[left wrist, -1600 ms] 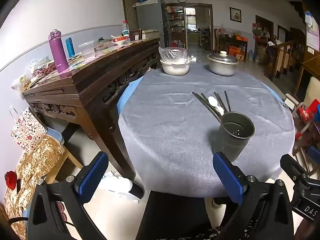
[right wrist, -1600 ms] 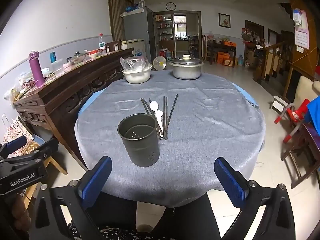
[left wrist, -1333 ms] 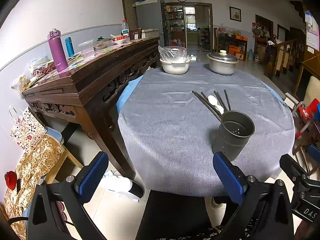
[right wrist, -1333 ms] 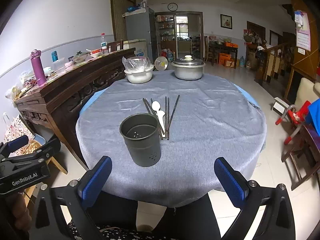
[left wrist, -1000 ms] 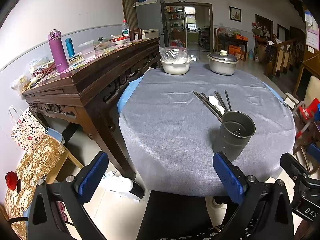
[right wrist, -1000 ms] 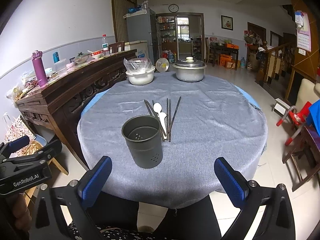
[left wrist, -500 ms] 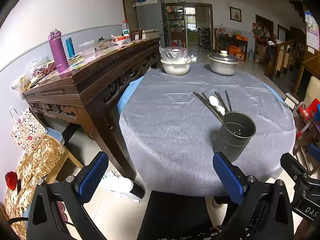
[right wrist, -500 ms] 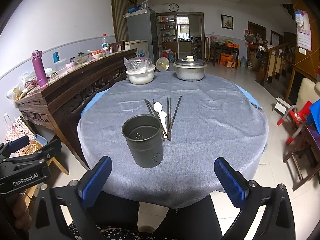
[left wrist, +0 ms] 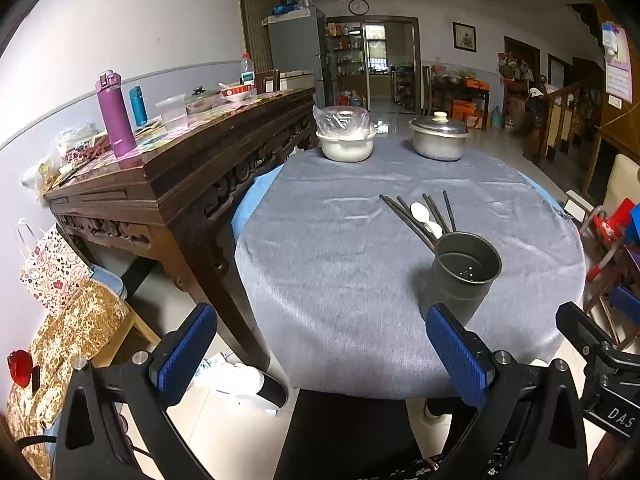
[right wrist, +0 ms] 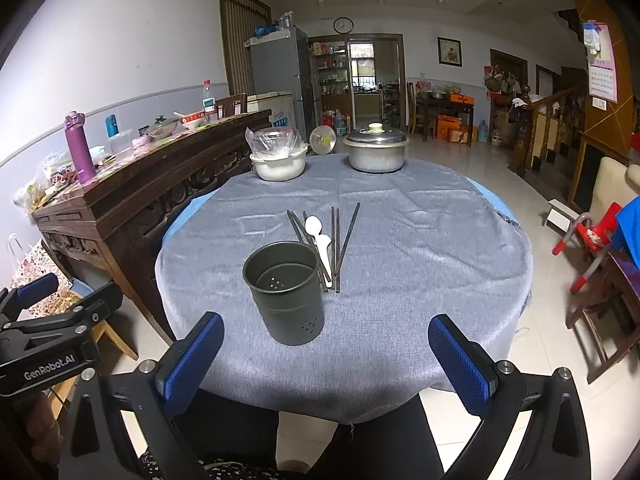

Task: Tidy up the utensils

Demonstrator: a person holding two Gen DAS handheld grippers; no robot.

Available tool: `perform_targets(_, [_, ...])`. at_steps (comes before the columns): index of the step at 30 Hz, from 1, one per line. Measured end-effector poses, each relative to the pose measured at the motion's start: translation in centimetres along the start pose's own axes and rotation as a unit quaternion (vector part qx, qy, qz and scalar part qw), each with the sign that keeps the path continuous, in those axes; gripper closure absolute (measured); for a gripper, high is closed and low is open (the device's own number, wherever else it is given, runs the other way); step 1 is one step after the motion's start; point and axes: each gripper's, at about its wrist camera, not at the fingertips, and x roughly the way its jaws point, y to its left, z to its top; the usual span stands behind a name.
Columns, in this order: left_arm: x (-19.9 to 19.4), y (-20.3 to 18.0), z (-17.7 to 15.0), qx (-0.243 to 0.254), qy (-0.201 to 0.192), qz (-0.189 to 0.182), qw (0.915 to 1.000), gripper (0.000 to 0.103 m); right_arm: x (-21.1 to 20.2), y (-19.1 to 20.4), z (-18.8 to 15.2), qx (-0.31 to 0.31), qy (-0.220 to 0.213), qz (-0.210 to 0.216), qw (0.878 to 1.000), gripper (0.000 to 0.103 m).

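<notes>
Up close, dull perforated metal holder [right wrist: 289, 294], thin dark chopsticks [right wrist: 338, 240], glossy white spoons [right wrist: 320, 236], both ribbed-padded grippers [left wrist: 320, 352] [right wrist: 326, 360] spread empty.

White "GenRobot.AI" on the left gripper [right wrist: 52, 362] body; partial "DAS" on the right gripper [left wrist: 618, 418] body, remainder cut off.

We see a matt grey cloth [right wrist: 420, 264] on the table, slightly rough. The cup [right wrist: 289, 294] looks like dull dark metal. The spoons [right wrist: 320, 236] are glossy white, the pot [right wrist: 376, 156] shiny metal, the sideboard [left wrist: 192, 156] polished dark wood.
</notes>
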Motion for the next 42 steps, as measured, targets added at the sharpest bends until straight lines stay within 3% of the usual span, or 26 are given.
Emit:
perform_targets(18, [3.9, 1.0, -0.5, -0.014, 0.054, -0.005, 0.9984, 0.0, 1.5, -0.4, -0.3, 0.006, 0.027, -0.006, 1.0, 0.0])
perform_targets(25, [4.9, 1.0, 0.3, -0.019, 0.059, -0.012, 0.998, 0.0, 2.1, -0.7, 0.6, 0.015, 0.029, 0.011, 0.999, 0.0])
perform_targets(30, [6.9, 2.2, 2.8, -0.041, 0.068, -0.039, 0.9961, 0.0, 3.0, -2.9, 3.2, 0.034, 0.015, 0.041, 0.998, 0.0])
perform_targets(34, [9.8, 3.1, 5.4, -0.067, 0.074, -0.042, 0.9941, 0.0, 6.5, -6.4, 6.7, 0.078, 0.027, 0.081, 0.993, 0.0])
perform_targets(38, [14.3, 3.4, 7.7, -0.076, 0.1, -0.054, 0.9906, 0.0, 12.1, -9.5, 9.3, 0.123, 0.077, 0.118, 0.982, 0.0])
perform_targets(42, [20.1, 3.0, 9.8, -0.096, 0.14, -0.065, 0.9832, 0.0, 20.0, -11.5, 11.3, 0.14, 0.131, 0.123, 0.974, 0.016])
